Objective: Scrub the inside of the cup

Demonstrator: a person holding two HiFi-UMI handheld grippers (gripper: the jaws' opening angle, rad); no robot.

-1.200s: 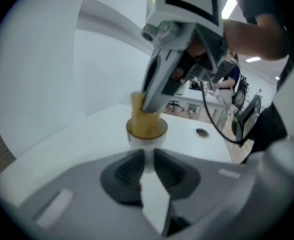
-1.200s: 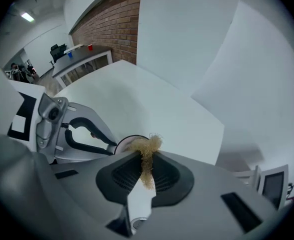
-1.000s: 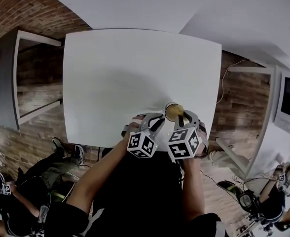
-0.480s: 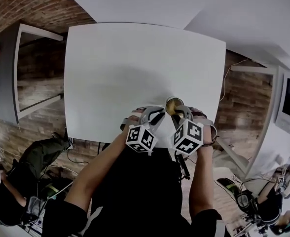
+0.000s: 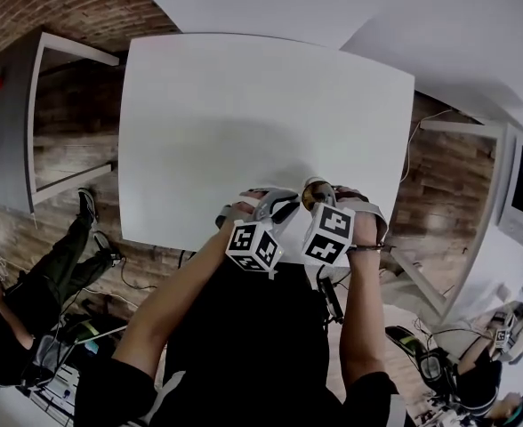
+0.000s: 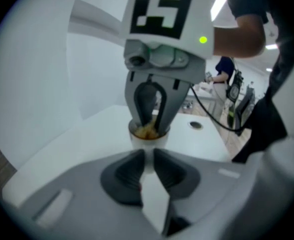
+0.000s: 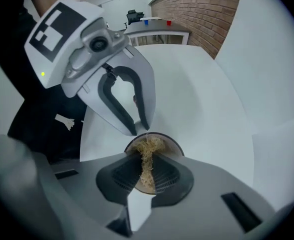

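A small white cup (image 5: 312,191) with a brown inside stands near the front edge of the white table (image 5: 244,105). My left gripper (image 5: 288,206) comes in from the left and is shut on the cup's wall (image 6: 148,138), which shows white between its pads (image 6: 132,169). My right gripper (image 5: 318,205) points down into the cup (image 7: 173,144) and is shut on a wad of straw-coloured scrubbing fibres (image 7: 147,151). The wad (image 6: 147,131) fills the cup's mouth. From each gripper view the other gripper (image 6: 149,121) (image 7: 138,125) shows at the rim.
The cup stands close to the table's near edge, by my body. A round cable hole (image 6: 195,125) lies in the tabletop beyond it. A seated person (image 5: 30,310) is at the lower left. A grey desk with small cups (image 7: 157,22) stands by the brick wall.
The right gripper's marker cube has shifted left and tipped over the cup. The left gripper and the cup have hardly moved. The seated person at the left has shifted their legs.
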